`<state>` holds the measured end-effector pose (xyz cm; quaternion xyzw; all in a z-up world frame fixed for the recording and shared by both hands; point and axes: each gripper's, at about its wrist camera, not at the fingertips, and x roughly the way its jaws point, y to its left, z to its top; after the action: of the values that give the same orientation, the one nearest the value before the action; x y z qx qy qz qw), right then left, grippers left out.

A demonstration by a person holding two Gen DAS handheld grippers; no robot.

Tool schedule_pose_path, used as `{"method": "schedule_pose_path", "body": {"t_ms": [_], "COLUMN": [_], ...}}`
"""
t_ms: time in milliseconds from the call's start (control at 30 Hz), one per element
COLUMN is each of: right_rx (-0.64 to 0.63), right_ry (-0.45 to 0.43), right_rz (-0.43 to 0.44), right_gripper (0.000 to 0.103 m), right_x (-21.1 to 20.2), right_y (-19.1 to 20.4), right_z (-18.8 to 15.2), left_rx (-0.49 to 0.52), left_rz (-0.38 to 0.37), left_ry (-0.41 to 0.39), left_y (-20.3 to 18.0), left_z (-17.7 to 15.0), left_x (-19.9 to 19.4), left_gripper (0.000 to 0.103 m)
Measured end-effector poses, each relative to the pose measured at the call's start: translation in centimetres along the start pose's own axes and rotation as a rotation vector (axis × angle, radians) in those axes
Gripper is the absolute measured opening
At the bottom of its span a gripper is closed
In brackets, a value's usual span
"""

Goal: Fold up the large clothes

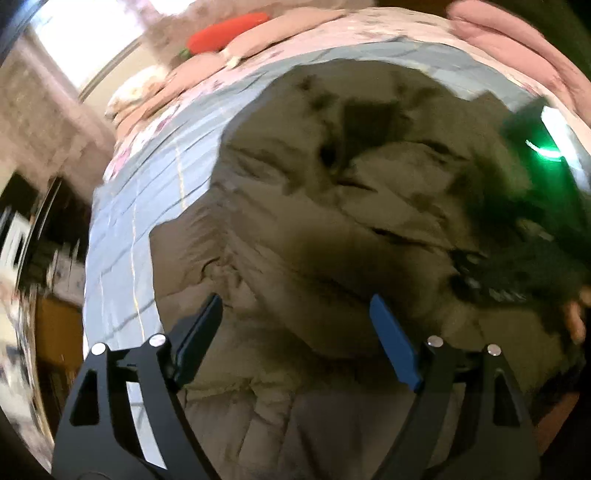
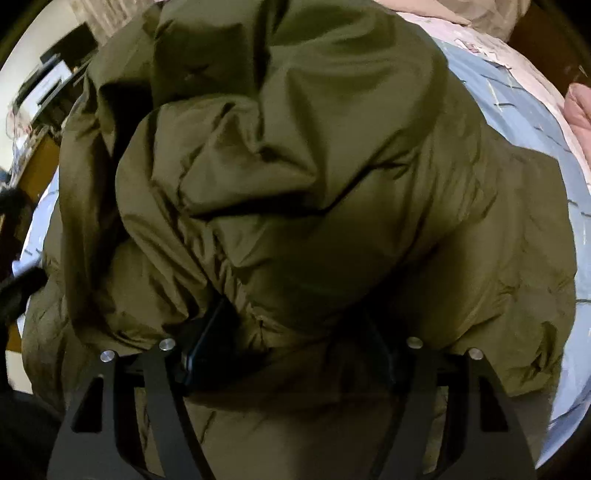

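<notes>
Bed [image 1: 122, 236] with pale blue patterned sheet fills both views; a pink floral border runs along its far side. Large olive-green padded jacket [image 1: 314, 206] lies spread over the middle of the bed, crumpled, quilted surface facing up. In the right wrist view the same jacket [image 2: 295, 177] is bunched into a high puffy mound of folds close to the camera, blue sheet visible to its right and in a strip at left. Folded pink blankets [image 1: 491, 33] sit at the far right of the bed; more pink bedding lies along the far edge. Red carrot-shaped plush toy [image 1: 225, 31] rests on that bedding at far left, well apart from the jacket. Left tool [image 1: 295, 332]: jaws wide apart above the near part of the jacket, blue pads clear of the fabric, nothing between them. Right tool [image 2: 295, 332]: left finger [image 2: 207, 339] is buried against a jacket fold, right finger mostly hidden in shadow; jacket fabric bulges between the jaws, which stand fairly wide; cannot tell whether the pads press on it. From the left wrist view the right tool shows as a dark blurred shape with a green light [image 1: 546, 151] at far right, over the jacket's right side.
</notes>
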<state>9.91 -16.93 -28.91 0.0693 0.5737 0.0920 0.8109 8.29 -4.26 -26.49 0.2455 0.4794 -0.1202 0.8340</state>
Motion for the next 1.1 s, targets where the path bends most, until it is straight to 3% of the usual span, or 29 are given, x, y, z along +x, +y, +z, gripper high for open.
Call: {"method": "schedule_pose_path", "body": {"t_ms": [33, 100, 200, 233, 300, 433, 567, 667, 800, 933, 1000, 1033, 1100], "right_rx": [0.037, 0.125, 0.139, 0.124, 0.103, 0.061, 0.126, 0.185, 0.152, 0.115, 0.071, 0.039, -0.050], "right_ry": [-0.026, -0.178, -0.366, -0.370, -0.322, -0.136, -0.156, -0.122, -0.122, -0.185, -0.174, -0.152, -0.056], "right_rz": [0.032, 0.117, 0.117, 0.102, 0.075, 0.024, -0.093, -0.092, -0.068, 0.021, 0.055, 0.040, -0.083], "right_gripper": [0.071, 0.071, 0.071, 0.071, 0.071, 0.071, 0.071, 0.075, 0.078, 0.078, 0.078, 0.078, 0.078], "right_x": [-0.8, -4.6, -9.2, -9.7, -9.2, -3.1, 1.3, 4.7, 3.7, -1.5, -3.8, -4.0, -2.7], "right_y": [-0.1, -1.6, -2.3, -2.1, -1.2, 0.4, -1.4, -3.7, -3.2, -2.9, -2.2, -2.0, -1.5], "right_z": [0.1, 1.2, 3.3, 4.2, 6.0, 9.9, 14.0, 14.6, 13.8, 11.0, 8.8, 7.9, 6.0], "left_rx": [-0.021, -0.060, -0.058, -0.051, -0.034, -0.072, -0.135, -0.133, -0.127, -0.100, -0.097, -0.101, -0.112], "left_rz": [-0.008, -0.038, -0.046, -0.046, -0.037, -0.071, -0.101, -0.070, -0.071, 0.006, 0.042, 0.049, 0.027], "left_ry": [0.017, 0.080, 0.132, 0.138, 0.148, 0.174, 0.207, 0.189, 0.197, 0.066, 0.013, 0.000, 0.030], "left_y": [0.1, 0.1, -0.6, -0.9, -1.1, -0.2, 1.4, 1.6, 1.8, 2.3, 2.5, 2.6, 2.7], "left_z": [0.2, 0.6, 0.6, 0.6, 0.4, -0.1, -0.6, -0.5, -0.2, 0.3, 0.6, 0.8, 0.9], "left_x": [0.5, 2.3, 3.7, 3.9, 4.1, 4.4, 5.6, 6.1, 6.0, 3.3, 2.5, 2.3, 2.9], "left_gripper": [0.084, 0.084, 0.084, 0.084, 0.084, 0.089, 0.091, 0.092, 0.093, 0.093, 0.093, 0.093, 0.093]}}
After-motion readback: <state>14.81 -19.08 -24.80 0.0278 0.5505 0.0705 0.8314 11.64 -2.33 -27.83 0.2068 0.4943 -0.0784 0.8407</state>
